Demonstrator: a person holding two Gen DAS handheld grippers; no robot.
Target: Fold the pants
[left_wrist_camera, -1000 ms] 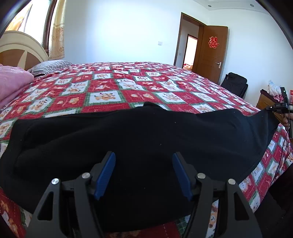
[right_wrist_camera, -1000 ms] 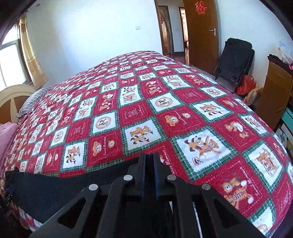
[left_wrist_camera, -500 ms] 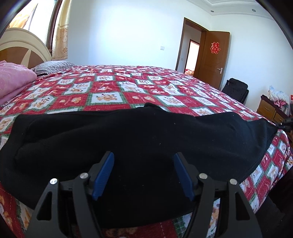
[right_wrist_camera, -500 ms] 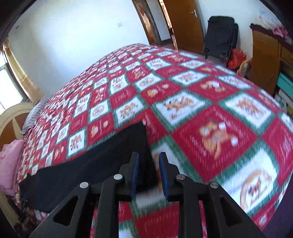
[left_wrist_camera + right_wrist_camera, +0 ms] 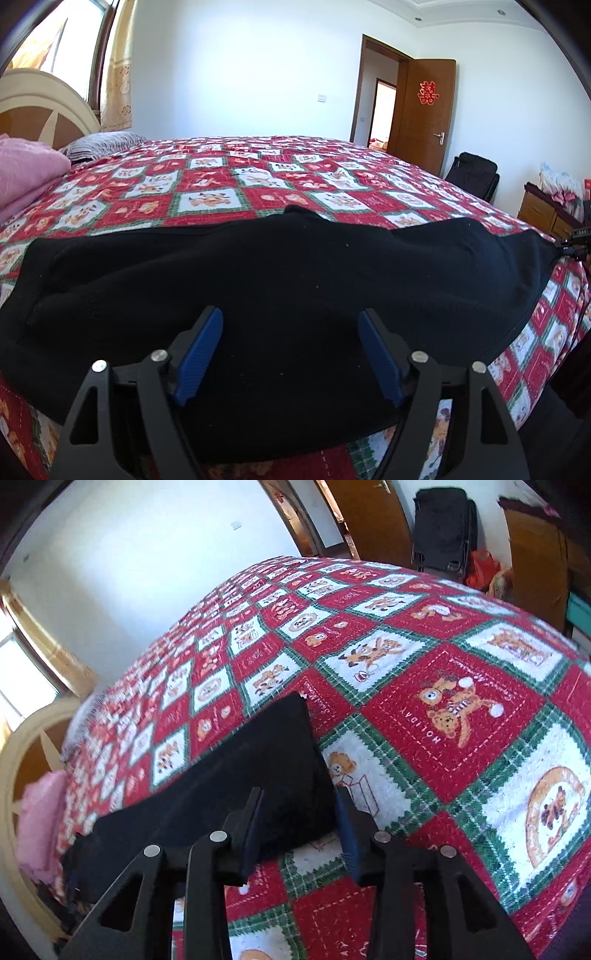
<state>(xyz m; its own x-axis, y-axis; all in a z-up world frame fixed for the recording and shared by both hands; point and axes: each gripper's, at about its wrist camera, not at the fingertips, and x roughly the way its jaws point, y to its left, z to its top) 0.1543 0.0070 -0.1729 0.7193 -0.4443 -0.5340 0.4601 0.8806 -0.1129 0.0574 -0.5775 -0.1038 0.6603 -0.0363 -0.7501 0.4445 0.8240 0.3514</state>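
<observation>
The black pants (image 5: 280,288) lie flat along the near edge of the bed, legs stretched to the right. My left gripper (image 5: 290,325) is open and hovers just above the pants' wide left part, holding nothing. In the right wrist view the leg end of the pants (image 5: 258,771) lies flat on the quilt. My right gripper (image 5: 299,801) is open, its blue pads either side of the leg end's near corner, not clamped on it. The right gripper's tip shows at the far right of the left wrist view (image 5: 576,243).
The bed carries a red, green and white bear-pattern quilt (image 5: 295,177). A pink blanket (image 5: 26,177) and striped pillow (image 5: 103,144) lie by the headboard. A black bag (image 5: 443,528), wooden cabinets (image 5: 532,554) and an open door (image 5: 424,114) stand beyond the bed's far side.
My right gripper opened and let go of the pants' leg end, which now lies flat on the quilt. My left gripper stayed open and dropped slightly lower over the pants.
</observation>
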